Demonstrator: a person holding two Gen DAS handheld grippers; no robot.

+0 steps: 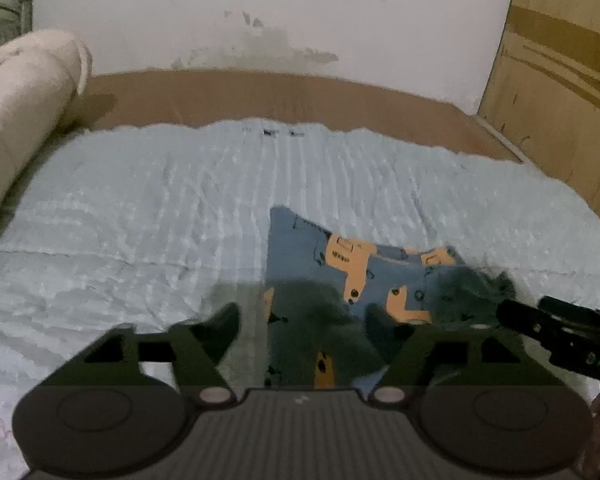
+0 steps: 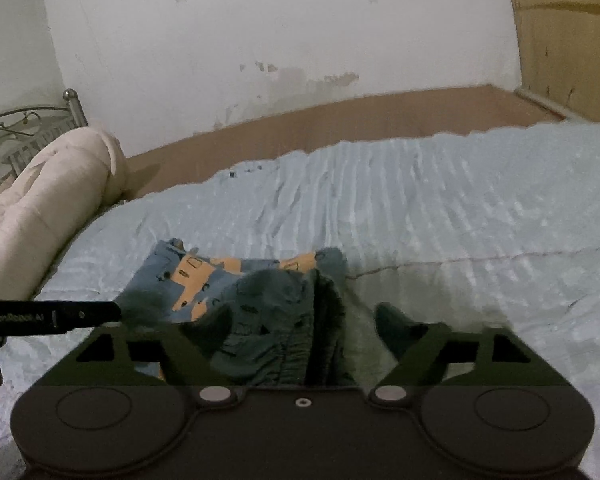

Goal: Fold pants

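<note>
Small blue pants with orange car prints [image 1: 352,272] lie bunched on a light blue bedspread [image 1: 140,208]. My left gripper [image 1: 304,316] is open just above the near left part of the pants, its fingers straddling the cloth. My right gripper [image 2: 304,316] is open over the pants' gathered waistband end [image 2: 284,320], with cloth between the fingers. The right gripper also shows in the left wrist view [image 1: 560,332] at the right edge, and the left gripper in the right wrist view [image 2: 52,316] at the left edge.
A rolled cream blanket [image 1: 20,96] lies along the left side of the bed. A brown strip of mattress [image 1: 260,92] runs under the white wall. A wooden wardrobe [image 1: 560,80] stands at the right. A metal bed frame [image 2: 24,128] is behind the blanket.
</note>
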